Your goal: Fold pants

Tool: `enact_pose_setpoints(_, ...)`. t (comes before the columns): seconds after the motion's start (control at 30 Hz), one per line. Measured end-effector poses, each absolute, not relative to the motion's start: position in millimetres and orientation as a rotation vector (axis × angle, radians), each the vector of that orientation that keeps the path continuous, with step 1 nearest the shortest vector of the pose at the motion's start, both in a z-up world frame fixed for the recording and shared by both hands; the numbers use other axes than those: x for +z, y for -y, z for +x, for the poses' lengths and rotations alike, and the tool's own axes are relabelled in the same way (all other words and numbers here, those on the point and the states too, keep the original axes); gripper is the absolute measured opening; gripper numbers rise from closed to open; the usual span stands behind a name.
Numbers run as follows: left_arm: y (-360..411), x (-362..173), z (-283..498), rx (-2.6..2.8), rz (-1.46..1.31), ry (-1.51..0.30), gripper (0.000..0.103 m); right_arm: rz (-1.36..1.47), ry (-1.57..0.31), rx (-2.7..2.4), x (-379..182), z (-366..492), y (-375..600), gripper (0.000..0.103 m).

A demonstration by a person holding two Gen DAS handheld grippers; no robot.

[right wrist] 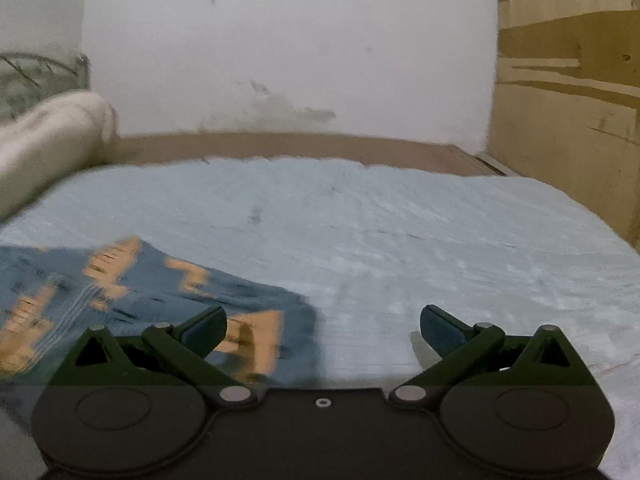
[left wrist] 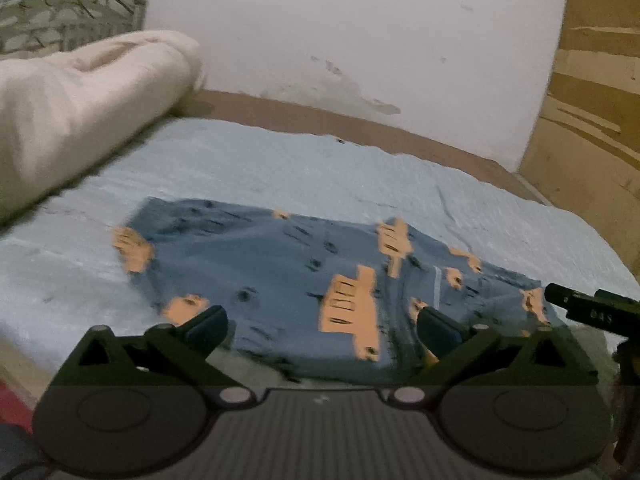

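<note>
A: What's hard to make out?

B: Both views are smeared by blur. The near edge of the pants (left wrist: 280, 280) is hidden behind the left gripper (left wrist: 322, 330), and in the right wrist view they run off the frame at 9 o'clock. Only a dark corner of the right gripper (left wrist: 588, 310) shows at 3 o'clock in the left view.

A: And the pants?

B: Blue with orange patches and dark flecks, lying in a flat bundle on the sheet (right wrist: 400, 232), dead ahead of the left gripper and at 10 o'clock from the right gripper (right wrist: 322, 330).

A: Jaws?

B: Both pairs spread wide, holding nothing.

A: The room?

B: A pale blue sheet, a cream rolled blanket (left wrist: 80, 104) at 10 o'clock, a stained white wall (right wrist: 280, 48) at 12, a wooden panel (right wrist: 568, 80) at 2.
</note>
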State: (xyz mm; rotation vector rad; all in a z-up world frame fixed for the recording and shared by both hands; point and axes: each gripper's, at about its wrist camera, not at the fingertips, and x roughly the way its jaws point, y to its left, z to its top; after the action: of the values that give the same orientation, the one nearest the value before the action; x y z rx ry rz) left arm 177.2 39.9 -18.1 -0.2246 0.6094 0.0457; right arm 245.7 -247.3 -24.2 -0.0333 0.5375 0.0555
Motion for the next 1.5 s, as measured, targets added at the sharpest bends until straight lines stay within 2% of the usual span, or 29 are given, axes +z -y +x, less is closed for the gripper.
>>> enact_pose_setpoints(0.23,-94,-16,164,0.301,-0.297,-0.582,0.102,-0.057,-0.434,0.272,-20,226,171,0.102)
enact_pose_setpoints(0.43,-127,-31,166,0.294,-0.402,-0.522,0.102,-0.113,-0.399,0.299,-24,227,137,0.102)
enact_pose_setpoints(0.67,-142,-51,198,0.243,-0.457,-0.517,0.102,-0.135,-0.458,0.262,-57,236,126,0.102)
enact_pose_setpoints(0.9,-141,-63,216,0.268,-0.432,-0.557,0.102,-0.043,-0.507,0.316,-62,244,140,0.102)
enact_pose_setpoints(1.33,-143,-67,217,0.251,-0.406,-0.56,0.102,-0.065,-0.458,0.296,-65,234,137,0.102)
enact_pose_setpoints(1.5,-154,-66,214,0.219,-0.481,-0.539,0.101,-0.065,-0.457,0.297,-65,234,137,0.102)
